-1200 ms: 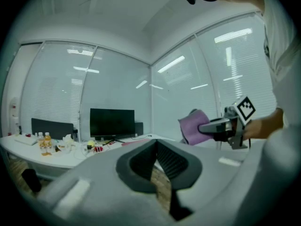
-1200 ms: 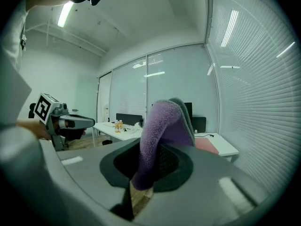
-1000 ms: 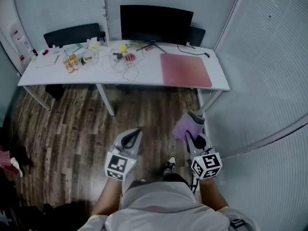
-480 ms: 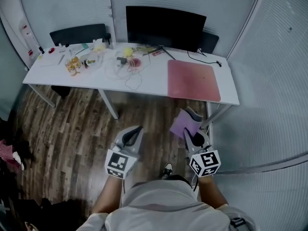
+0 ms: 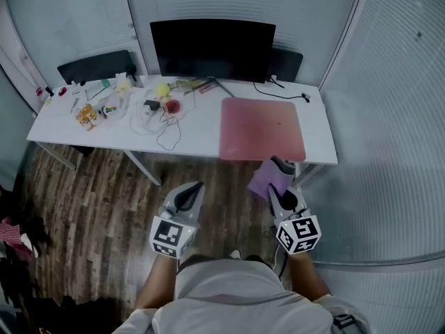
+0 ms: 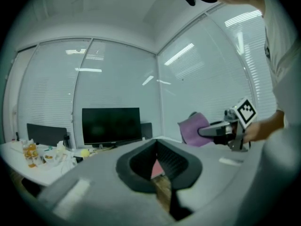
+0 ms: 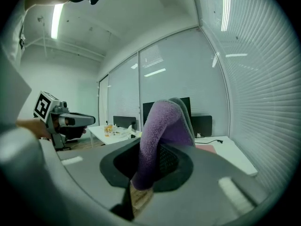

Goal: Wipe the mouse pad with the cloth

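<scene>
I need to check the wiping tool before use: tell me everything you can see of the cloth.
The cloth is purple with a grey layer on one side and looks soft and fuzzy. It is bunched and folded, clamped between the fingers of the right gripper, rising out of them in a rounded hump. It is held in the air over the wood floor, just short of the near edge of the desk and the pink mouse pad. Only the fingers appear to touch it.

My head view looks steeply down from high above the desk (image 5: 198, 124). Both gripper views sit low, face forward, and share its monitor (image 5: 212, 47) and mouse pad (image 5: 263, 127).
</scene>
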A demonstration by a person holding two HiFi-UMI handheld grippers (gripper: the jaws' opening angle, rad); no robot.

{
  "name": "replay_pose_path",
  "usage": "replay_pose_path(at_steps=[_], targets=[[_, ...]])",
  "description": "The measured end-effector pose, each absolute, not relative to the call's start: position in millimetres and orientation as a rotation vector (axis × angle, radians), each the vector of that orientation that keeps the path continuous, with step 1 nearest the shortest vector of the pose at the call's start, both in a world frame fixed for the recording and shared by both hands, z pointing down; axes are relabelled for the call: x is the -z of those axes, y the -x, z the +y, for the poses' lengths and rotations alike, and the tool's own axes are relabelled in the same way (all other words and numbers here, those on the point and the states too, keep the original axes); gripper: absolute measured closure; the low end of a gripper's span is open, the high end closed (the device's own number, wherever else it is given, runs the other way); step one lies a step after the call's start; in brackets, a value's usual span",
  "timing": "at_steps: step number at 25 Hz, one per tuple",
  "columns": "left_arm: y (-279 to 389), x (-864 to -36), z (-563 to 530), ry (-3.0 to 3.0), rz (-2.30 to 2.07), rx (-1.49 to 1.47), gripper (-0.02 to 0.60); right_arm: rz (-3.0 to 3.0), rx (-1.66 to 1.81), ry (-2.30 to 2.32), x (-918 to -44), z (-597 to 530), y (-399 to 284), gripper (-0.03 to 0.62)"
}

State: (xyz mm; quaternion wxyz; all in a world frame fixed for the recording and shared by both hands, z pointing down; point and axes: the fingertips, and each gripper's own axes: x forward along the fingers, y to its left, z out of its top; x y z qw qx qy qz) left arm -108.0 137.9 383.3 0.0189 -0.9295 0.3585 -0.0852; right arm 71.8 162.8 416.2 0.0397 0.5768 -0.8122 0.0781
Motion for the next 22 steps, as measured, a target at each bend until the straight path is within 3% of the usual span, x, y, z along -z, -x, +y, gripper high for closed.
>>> replay_pose_path(at_steps=[8,22], targets=[[52,-397,96,2.918,1.103,0.330,0.580,-2.477,-0.322,-1.799,-437,124,-133,0.540],[26,-405,-17,2.938,1.039,0.279,0.580,-2.417,-0.331,-1.827,-452,22,-160,0.540]])
